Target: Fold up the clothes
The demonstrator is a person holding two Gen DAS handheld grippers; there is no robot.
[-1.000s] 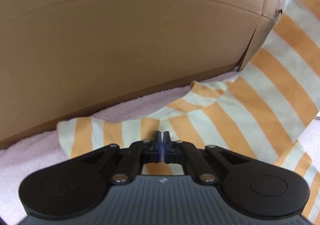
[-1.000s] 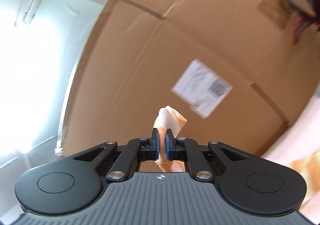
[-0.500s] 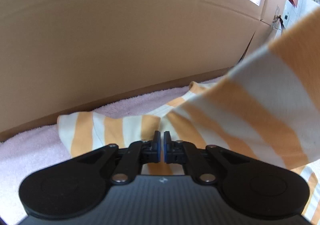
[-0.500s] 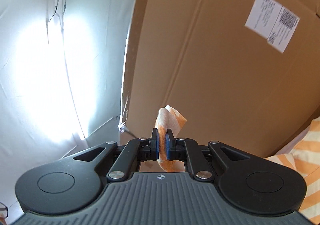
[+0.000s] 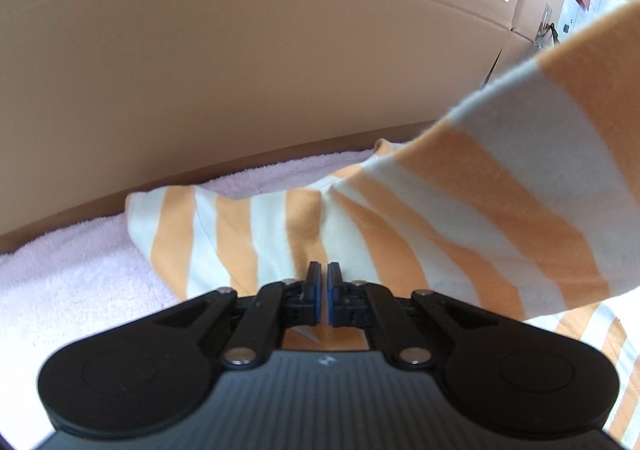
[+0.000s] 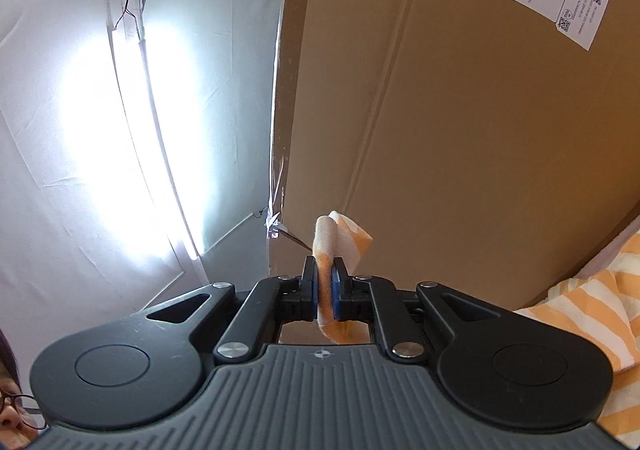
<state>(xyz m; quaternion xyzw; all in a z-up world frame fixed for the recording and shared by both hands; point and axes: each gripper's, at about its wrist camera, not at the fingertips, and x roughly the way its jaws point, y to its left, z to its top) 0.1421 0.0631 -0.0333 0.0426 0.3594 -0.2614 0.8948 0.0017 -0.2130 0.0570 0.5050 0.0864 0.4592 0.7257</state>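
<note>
The right gripper [image 6: 325, 278] pinches an edge of the orange-and-white striped cotton garment [image 5: 460, 210], lifted mid-fold, while the left gripper [image 5: 324, 286] hangs closed and empty over it — next, the raised edge probably needs laying across the flat part.

A tall cardboard box [image 5: 240, 62] walled off the far edge of the pink towel [image 5: 72, 270]; the raised striped garment [image 5: 520, 186] blocked the right, leaving open towel on the left.
</note>
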